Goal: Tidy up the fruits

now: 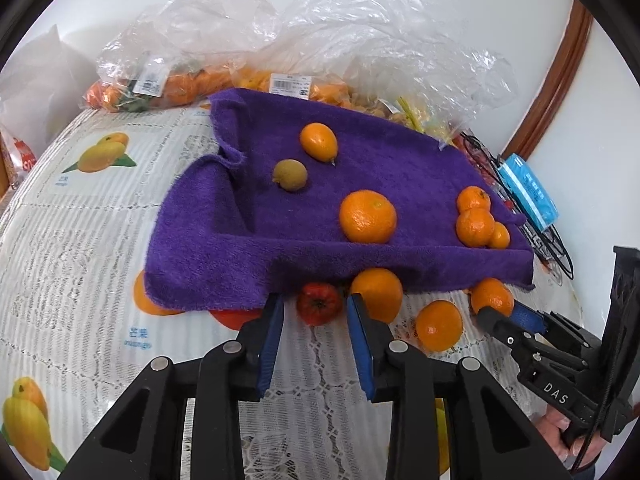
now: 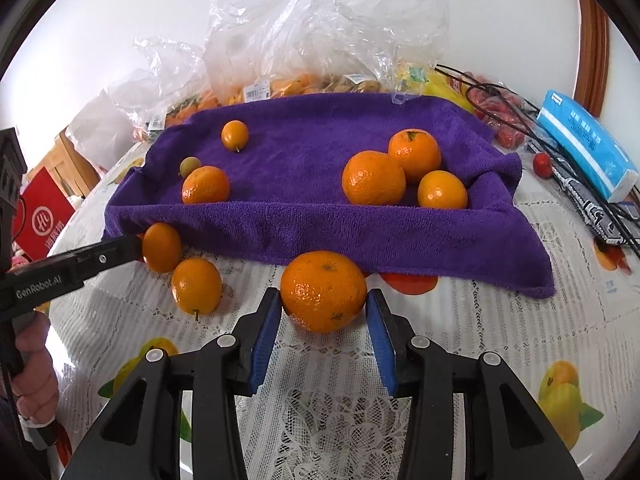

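A purple towel (image 1: 360,184) (image 2: 320,220) lies over a tray and holds several oranges, a small kumquat (image 1: 318,141) and a greenish round fruit (image 1: 290,175). My left gripper (image 1: 316,310) is open around a small red fruit (image 1: 319,303) at the towel's front edge. An orange (image 1: 378,294) touches its right finger. My right gripper (image 2: 325,308) is closed against a large orange (image 2: 323,290) on the tablecloth, in front of the towel. In the left wrist view it (image 1: 498,312) pinches that orange (image 1: 491,296).
Two loose oranges (image 2: 161,247) (image 2: 196,285) lie left of my right gripper. Clear plastic bags of fruit (image 1: 224,68) stand behind the towel. A blue tissue pack (image 2: 586,144), black cables (image 2: 560,160) and a small red fruit (image 2: 542,163) lie at the right.
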The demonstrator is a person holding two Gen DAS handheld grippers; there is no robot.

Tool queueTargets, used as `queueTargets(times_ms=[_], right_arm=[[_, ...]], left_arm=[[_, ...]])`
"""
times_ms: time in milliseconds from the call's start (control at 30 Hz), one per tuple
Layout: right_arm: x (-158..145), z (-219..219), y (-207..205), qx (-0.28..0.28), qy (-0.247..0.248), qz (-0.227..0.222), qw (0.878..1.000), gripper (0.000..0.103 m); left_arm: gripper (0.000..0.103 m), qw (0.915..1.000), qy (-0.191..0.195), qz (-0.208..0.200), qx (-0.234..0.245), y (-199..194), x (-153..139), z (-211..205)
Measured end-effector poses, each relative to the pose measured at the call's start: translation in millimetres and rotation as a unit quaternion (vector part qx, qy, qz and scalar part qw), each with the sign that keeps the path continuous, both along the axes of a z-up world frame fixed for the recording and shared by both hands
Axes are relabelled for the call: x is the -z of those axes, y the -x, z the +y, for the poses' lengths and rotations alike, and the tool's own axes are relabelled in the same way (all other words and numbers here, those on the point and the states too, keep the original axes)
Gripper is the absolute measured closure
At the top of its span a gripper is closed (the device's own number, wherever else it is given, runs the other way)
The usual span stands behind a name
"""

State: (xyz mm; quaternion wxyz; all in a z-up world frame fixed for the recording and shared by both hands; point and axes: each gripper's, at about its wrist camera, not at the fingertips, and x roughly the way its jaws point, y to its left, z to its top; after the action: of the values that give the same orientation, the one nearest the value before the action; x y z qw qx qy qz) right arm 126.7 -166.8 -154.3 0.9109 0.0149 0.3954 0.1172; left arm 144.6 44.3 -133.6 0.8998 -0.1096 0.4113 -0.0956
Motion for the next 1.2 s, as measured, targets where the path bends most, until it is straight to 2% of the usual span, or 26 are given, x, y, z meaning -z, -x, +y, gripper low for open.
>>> queueTargets(times_ms=[467,533,1000,1200], right_arm=[[2.4,-1.3,-3.3,-0.003,-0.01,0.01,1.0,0.06],[2.9,-3.5,-3.7,-0.003,-0.016,0.011,1.0,0.06],[4.3,-6.2,-4.0,0.002,-0.031,0.011,0.999,0.059],[4.1,-9.7,-2.7,0.001,-0.044,0.01,0.999,0.06]], left_arm=[[0.073,0.9986,-0.05,-0.007,-0.014,-6.9,5.1,-17.7],[0.079,0.998,-0.061,-0.009,-0.016,-7.0,5.3,-19.9],[0.079,0.9989,-0.043,-0.011,-0.015,-6.1,5.7,-18.0],[0.079,0.9991,-0.033,-0.026,-0.008,-1.3,0.0,-18.5]])
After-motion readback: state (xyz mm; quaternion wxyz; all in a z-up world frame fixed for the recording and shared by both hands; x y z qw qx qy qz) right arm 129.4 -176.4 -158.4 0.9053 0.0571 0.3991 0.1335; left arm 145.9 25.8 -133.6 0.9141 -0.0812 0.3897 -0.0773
